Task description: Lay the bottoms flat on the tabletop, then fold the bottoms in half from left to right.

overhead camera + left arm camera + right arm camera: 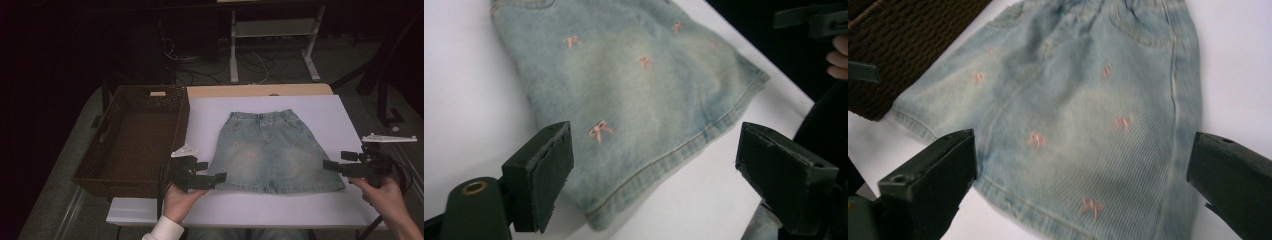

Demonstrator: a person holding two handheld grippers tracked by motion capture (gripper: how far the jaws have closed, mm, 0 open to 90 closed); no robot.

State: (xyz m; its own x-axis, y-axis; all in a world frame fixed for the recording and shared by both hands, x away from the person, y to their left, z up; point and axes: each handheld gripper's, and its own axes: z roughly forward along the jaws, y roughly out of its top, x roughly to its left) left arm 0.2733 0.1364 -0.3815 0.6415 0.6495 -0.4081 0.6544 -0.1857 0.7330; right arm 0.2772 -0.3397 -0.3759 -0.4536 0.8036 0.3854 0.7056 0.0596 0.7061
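White table (320,107), bearing a brown wicker basket (131,142) at its left and, beside it, a pale denim skirt (272,152) with pink bows lying flat; left gripper (212,179) and right gripper (334,162), jaws apart, unladen, at its hem corners.

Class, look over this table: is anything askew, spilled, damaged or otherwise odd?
Nothing stands out. The denim skirt lies flat and spread on the white board, the wicker basket sits upright beside it, and both grippers hang open at its lower corners.
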